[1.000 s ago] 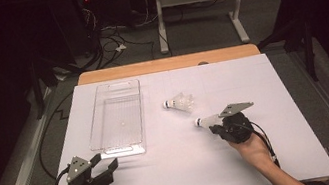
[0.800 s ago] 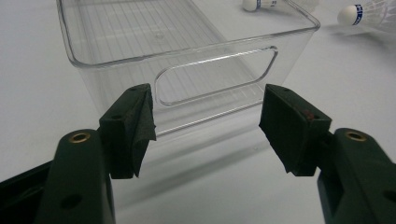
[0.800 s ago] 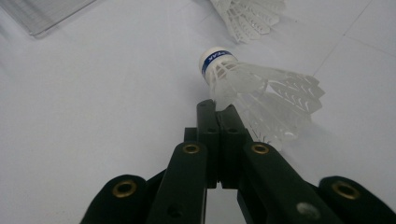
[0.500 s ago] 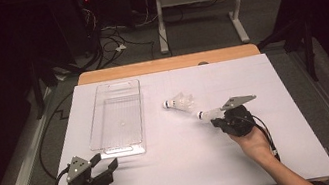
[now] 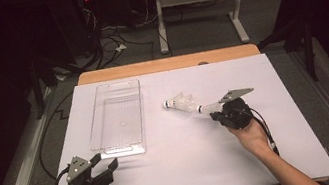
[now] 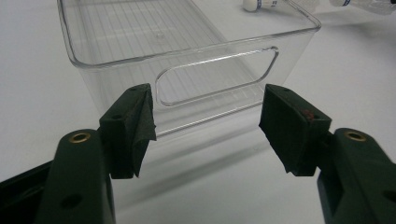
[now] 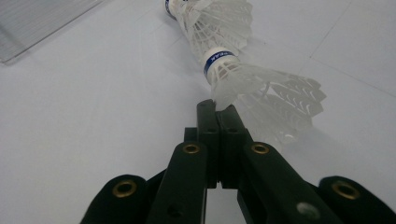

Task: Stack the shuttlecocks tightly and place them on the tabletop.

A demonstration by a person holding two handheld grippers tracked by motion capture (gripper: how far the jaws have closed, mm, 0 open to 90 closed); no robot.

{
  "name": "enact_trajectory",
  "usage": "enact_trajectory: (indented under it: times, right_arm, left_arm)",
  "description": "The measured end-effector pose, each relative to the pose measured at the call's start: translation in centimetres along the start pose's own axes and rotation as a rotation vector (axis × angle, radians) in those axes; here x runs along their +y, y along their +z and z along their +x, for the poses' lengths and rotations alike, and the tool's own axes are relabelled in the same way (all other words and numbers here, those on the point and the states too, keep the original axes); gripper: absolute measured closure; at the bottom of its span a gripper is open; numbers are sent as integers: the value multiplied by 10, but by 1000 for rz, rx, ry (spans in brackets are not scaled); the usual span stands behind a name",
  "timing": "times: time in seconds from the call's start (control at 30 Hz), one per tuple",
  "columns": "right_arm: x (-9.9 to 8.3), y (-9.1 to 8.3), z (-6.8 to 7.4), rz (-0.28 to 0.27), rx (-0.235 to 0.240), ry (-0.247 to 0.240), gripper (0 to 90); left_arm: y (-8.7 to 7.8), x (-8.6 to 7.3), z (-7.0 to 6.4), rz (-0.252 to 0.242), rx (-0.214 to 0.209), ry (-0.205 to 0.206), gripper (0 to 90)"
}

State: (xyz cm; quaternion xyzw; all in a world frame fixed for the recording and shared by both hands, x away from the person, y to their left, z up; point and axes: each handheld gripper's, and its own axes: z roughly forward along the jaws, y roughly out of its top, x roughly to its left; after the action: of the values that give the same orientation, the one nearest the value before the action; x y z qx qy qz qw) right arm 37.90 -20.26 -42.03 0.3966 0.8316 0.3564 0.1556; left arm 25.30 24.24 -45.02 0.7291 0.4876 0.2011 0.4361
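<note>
blue band on held shuttlecock point(image 7: 243, 77), partly readable white letters "eak"

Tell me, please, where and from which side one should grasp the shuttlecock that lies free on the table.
Grip the free shuttlecock across its feather skirt, coming from above. It lies on its side, cork end toward the clear bin, and the skirt is the wider, softer part, so probably the easier hold.

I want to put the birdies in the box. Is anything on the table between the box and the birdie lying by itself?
No. In the high view, only bare white table lies between the clear box and the lying shuttlecock.
</note>
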Motion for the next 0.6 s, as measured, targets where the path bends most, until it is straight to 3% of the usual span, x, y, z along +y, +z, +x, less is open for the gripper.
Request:
enact_trajectory:
  times: [0.6]
  right_arm:
    - [23,18,-10,13,13,22,900]
  left_arm:
    - [0,0,-1,4,4,9,360]
